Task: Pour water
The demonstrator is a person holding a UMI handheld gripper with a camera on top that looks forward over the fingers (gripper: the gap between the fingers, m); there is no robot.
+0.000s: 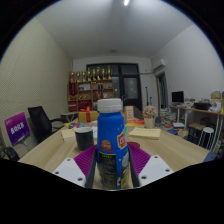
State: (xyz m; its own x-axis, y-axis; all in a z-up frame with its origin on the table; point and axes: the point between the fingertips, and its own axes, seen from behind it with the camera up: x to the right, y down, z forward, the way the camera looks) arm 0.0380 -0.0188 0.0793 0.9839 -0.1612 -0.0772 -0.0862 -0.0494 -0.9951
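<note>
A blue bottle (112, 140) with a white cap and a colourful label stands upright between my fingers. My gripper (112, 170) is shut on the bottle, with the purple pads (84, 160) pressed to its two sides. A dark cup (84, 137) stands on the wooden table (170, 150) just left of the bottle and slightly beyond it. The bottle's base is hidden behind the fingers.
A yellow box (88, 116) and a small potted object (150, 118) sit farther back on the table. A black chair (40, 122) and a purple sign (16, 128) stand at the left. Shelves (92, 90) line the far wall; a desk with a monitor (178, 98) is at the right.
</note>
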